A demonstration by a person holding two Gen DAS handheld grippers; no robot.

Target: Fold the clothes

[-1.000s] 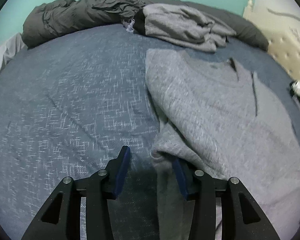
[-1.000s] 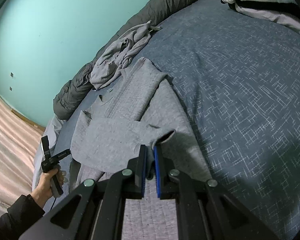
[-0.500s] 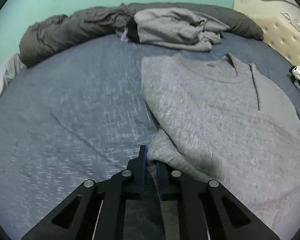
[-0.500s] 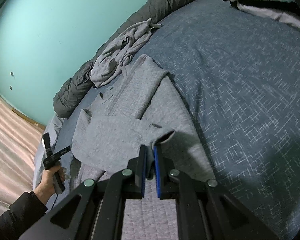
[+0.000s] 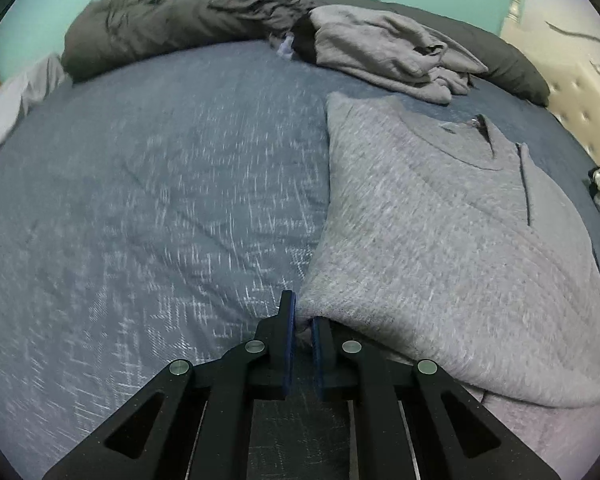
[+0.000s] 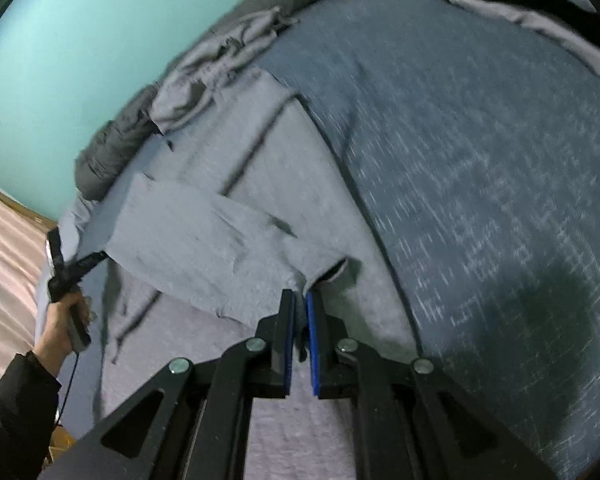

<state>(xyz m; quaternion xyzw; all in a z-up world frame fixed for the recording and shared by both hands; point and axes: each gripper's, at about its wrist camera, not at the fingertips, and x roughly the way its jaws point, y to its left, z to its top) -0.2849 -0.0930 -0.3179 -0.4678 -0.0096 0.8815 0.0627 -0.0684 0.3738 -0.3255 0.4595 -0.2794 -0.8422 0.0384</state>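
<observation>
Left tool: the left tool [image 5: 300, 322] has just been closing on the near left corner of the grey sweater [image 5: 440, 216]; a second ago its jaws stood wide with the cloth beside one pad, and now the blue pads [image 5: 288, 340] pinch the hem fold.
Sweater: it lies spread on the blue-grey bed [image 5: 148, 184], collar toward the far edge, with a crumpled grey garment [image 5: 384, 56] and a dark duvet [image 5: 172, 16] beyond it.
Right tool: the right tool [image 6: 300, 312] stays clamped on the sweater's other lower corner, the hem lifted and stretched between both tools.
Person: a sleeved hand [image 6: 62, 316] holds the left tool at the bed's left edge.
Meaning: both hem corners now appear secured, so the bottom-to-collar fold looks ready to begin.
</observation>
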